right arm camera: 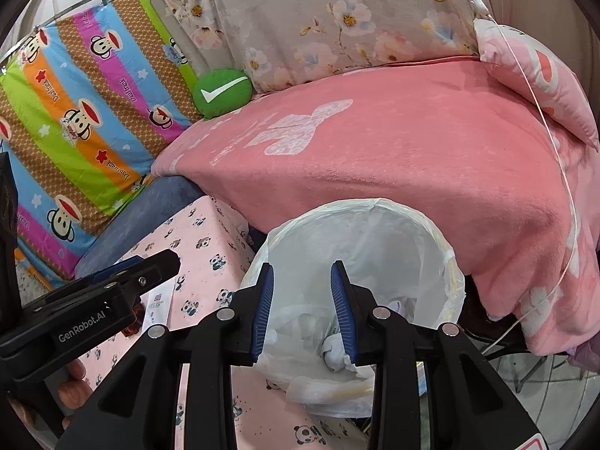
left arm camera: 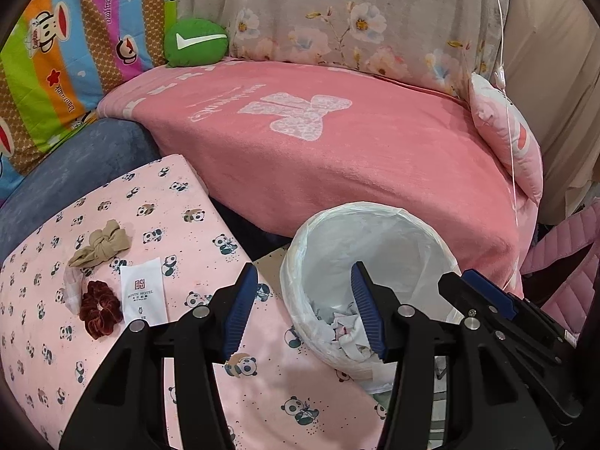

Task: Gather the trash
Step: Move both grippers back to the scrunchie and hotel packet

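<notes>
A white bin with a plastic liner (left arm camera: pixel 375 247) (right arm camera: pixel 360 240) stands beside a pink panda-print surface (left arm camera: pixel 112 356); crumpled white paper trash (left arm camera: pixel 348 330) (right arm camera: pixel 333 352) lies inside it. On the panda surface lie a white hotel sachet (left arm camera: pixel 144 290), a dark red scrunchie (left arm camera: pixel 99 309), a tan knotted hair tie (left arm camera: pixel 99 247) and a crumpled clear wrapper (left arm camera: pixel 73 288). My left gripper (left arm camera: pixel 303 311) is open and empty, over the bin's near left rim. My right gripper (right arm camera: pixel 302 311) is open and empty above the bin; it also shows in the left wrist view (left arm camera: pixel 487 296).
A bed with a pink blanket (left arm camera: pixel 337 150) lies behind the bin. A green round cushion (left arm camera: pixel 195 43), a striped cartoon quilt (left arm camera: pixel 56 56), a floral sheet (left arm camera: pixel 356 15) and a pink pillow (left arm camera: pixel 513 138) lie around it. A thin white cord (left arm camera: pixel 506 112) hangs at the right.
</notes>
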The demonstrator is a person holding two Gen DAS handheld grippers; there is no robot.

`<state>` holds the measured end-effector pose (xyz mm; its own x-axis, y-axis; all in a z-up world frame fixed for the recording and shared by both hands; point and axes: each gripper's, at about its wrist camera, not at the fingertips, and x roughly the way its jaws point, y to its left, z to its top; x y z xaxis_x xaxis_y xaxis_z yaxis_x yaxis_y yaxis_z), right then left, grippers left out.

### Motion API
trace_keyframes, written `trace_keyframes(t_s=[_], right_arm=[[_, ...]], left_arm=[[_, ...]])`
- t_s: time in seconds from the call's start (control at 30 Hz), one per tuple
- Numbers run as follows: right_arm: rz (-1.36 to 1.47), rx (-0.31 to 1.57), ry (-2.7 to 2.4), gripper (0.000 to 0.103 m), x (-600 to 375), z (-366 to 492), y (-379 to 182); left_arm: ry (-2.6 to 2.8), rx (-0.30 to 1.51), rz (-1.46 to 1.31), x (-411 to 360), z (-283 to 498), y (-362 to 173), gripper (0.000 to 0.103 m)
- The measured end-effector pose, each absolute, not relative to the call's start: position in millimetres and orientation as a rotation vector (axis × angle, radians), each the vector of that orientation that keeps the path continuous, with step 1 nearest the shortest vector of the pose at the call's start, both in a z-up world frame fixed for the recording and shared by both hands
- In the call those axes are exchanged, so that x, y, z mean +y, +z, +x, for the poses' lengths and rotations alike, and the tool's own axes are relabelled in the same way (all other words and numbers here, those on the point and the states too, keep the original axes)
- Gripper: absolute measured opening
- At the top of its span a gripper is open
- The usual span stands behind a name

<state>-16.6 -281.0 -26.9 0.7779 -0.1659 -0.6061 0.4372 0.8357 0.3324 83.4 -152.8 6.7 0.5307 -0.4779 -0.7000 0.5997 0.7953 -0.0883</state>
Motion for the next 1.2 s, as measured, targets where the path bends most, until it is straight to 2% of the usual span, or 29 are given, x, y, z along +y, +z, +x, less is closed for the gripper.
trace_keyframes(t_s=[0.3, 0.63, 0.7, 0.73, 0.97, 1.2], right_arm=[[0.446, 0.623, -0.296, 0.034, -253.8, -4.2, -27.3], [0.409, 0.654, -0.259, 0.035, -221.5, 14.3, -28.3], [0.402, 0.656, -0.252, 0.04, -215.3, 17.5, -28.3], [0.397, 0.656, -0.248, 0.043, -211.1, 19.8, -28.6], [0.363, 0.686, -0.191, 0.044, -181.1, 41.8, -30.9], [0.332, 0.726, -0.13, 0.047, -148.7, 67.4, -37.6]], left_arm=[[-0.602, 0.792, 0.133, -123.5, 90.3, 1.4, 0.05], [-0.516, 0.81, 0.077, -81.9, 106.3, -10.2, 0.067], [-0.496, 0.811, 0.065, -72.7, 110.0, -12.0, 0.07], [-0.487, 0.811, 0.058, -67.8, 111.7, -12.9, 0.071], [-0.428, 0.824, 0.037, -35.9, 124.7, -19.9, 0.072], [-0.342, 0.848, 0.001, 8.0, 144.7, -33.4, 0.078]])
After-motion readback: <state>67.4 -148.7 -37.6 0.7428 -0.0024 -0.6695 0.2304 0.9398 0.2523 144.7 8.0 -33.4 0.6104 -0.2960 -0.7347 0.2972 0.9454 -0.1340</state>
